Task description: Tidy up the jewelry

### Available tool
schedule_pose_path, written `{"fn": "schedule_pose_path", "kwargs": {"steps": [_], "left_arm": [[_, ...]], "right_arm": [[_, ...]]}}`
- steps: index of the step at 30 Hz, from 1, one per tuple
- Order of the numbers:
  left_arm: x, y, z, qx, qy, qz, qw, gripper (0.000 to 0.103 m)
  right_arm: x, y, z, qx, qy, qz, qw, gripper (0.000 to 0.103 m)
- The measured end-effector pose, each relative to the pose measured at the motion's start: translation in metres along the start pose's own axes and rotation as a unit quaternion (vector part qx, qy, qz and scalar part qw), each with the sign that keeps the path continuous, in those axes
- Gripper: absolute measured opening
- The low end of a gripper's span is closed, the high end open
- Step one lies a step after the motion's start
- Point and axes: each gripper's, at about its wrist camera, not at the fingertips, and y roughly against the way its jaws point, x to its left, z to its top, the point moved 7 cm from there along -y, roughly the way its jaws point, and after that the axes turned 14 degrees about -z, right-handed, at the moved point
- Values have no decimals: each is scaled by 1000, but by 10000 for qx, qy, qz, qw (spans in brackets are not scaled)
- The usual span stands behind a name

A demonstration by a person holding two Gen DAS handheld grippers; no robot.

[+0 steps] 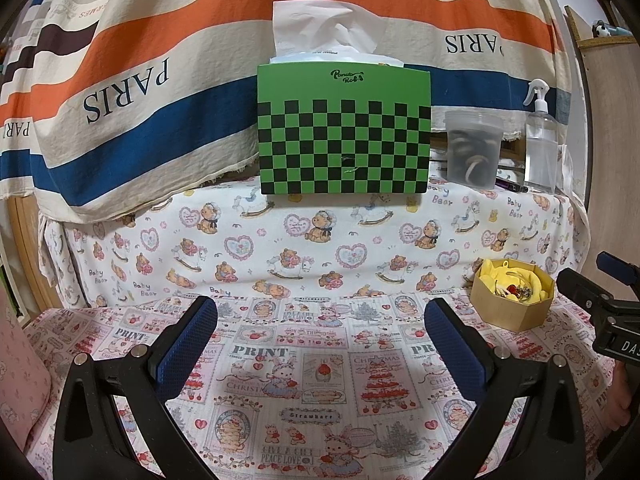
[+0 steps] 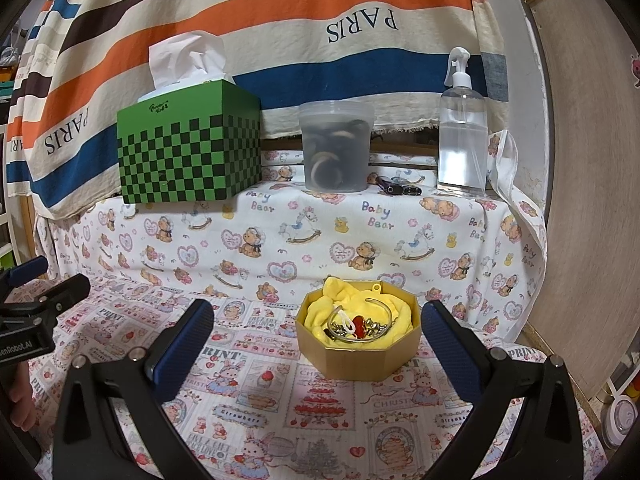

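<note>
An octagonal tan jewelry box (image 2: 360,360) lined with yellow cloth sits on the printed cloth. Inside lie a silver bangle (image 2: 360,316) and a piece with red beads (image 2: 359,325). My right gripper (image 2: 318,322) is open and empty, its blue fingers either side of the box and a little nearer than it. The box also shows in the left wrist view (image 1: 512,308), to the right. My left gripper (image 1: 320,320) is open and empty over bare cloth, left of the box.
On the raised shelf behind stand a green checkered tissue box (image 2: 188,148), a clear tub holding rings of some sort (image 2: 336,148) and a clear spray bottle (image 2: 462,136). A striped "PARIS" cloth (image 2: 280,20) hangs behind. A wooden panel (image 2: 592,200) stands at right.
</note>
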Motion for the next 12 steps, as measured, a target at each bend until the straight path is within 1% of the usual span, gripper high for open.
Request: {"fn": "schedule_pose_path", "kwargs": {"steps": [12], "left_arm": [[0, -1, 0, 9, -20, 4, 10000, 103]], "right_arm": [[-1, -1, -2, 14, 24, 18, 10000, 103]]}}
